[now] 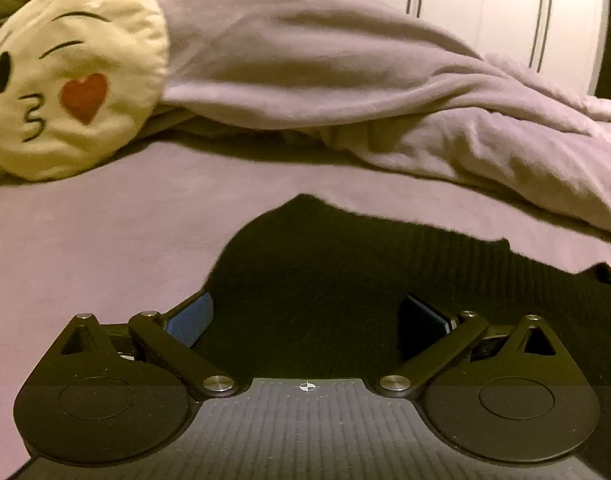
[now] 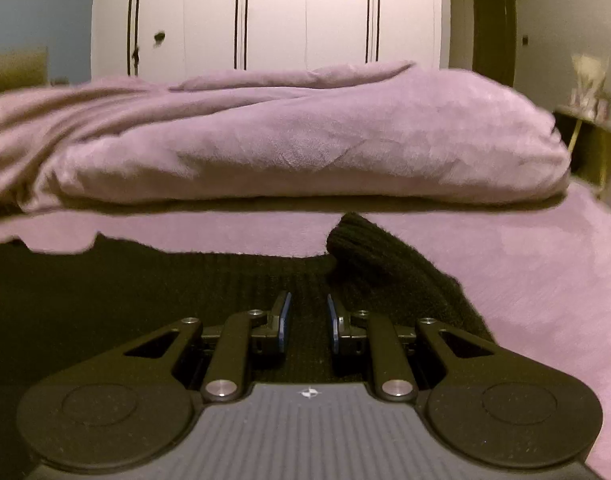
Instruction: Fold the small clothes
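Note:
A black knitted garment (image 1: pixel 345 264) lies flat on the pink bed cover (image 1: pixel 85 232). My left gripper (image 1: pixel 305 316) is open wide just above the garment's left part, with blue pads (image 1: pixel 191 318) apart and nothing between them. In the right wrist view the same black garment (image 2: pixel 145 292) spreads to the left, with a bunched sleeve or fold (image 2: pixel 369 252) rising ahead and to the right. My right gripper (image 2: pixel 308 316) hovers low over the knit with its jaws narrowed to a small gap; I cannot tell whether fabric is pinched between them.
A rumpled pink blanket (image 1: pixel 365 92) (image 2: pixel 289 136) lies across the bed behind the garment. A cream kissing-face cushion (image 1: pixel 65 84) sits at the far left. White wardrobe doors (image 2: pixel 273 12) stand behind the bed, and a small side table (image 2: pixel 585 148) at the right.

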The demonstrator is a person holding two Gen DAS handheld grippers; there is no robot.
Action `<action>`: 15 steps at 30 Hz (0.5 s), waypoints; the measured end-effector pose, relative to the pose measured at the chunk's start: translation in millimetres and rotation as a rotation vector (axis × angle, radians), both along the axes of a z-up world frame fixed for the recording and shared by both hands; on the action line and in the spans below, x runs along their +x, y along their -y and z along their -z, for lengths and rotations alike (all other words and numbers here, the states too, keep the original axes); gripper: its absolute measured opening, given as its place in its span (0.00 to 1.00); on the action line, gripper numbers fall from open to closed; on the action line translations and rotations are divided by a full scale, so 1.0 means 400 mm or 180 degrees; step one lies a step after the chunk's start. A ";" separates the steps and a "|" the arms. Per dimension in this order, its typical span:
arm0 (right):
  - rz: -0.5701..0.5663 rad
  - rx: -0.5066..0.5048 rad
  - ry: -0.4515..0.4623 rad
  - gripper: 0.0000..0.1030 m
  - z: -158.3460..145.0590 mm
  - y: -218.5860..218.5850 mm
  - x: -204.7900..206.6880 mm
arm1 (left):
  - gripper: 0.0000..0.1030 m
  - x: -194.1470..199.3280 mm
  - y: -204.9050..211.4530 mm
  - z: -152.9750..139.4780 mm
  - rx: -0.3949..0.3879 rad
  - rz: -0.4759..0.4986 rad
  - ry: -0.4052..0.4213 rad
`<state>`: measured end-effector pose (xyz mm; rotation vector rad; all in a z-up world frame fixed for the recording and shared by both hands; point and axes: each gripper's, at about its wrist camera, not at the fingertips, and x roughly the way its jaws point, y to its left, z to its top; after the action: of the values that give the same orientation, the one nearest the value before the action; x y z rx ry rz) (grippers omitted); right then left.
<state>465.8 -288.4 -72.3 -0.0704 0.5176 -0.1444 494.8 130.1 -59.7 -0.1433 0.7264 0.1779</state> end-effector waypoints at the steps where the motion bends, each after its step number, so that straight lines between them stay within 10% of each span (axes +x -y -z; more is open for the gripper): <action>1: 0.0016 -0.0111 -0.0016 0.21 -0.009 -0.014 -0.008 | 1.00 -0.014 -0.009 -0.009 -0.0032 0.0019 -0.0057; 5: 0.0239 -0.0085 0.0061 0.60 -0.067 -0.041 -0.129 | 1.00 -0.153 -0.071 -0.057 0.0107 0.0223 -0.0059; 11: 0.0093 0.0605 -0.0030 0.64 -0.053 -0.079 -0.396 | 1.00 -0.282 -0.166 -0.067 0.0238 0.0117 -0.0327; 15: -0.0044 0.0935 -0.0065 0.76 -0.031 -0.102 -0.457 | 1.00 -0.277 -0.205 -0.057 -0.0178 -0.0062 -0.0509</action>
<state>283.2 -247.7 -60.0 0.2115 0.5540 -0.0530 383.8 212.2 -36.7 -0.1910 0.8899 0.1890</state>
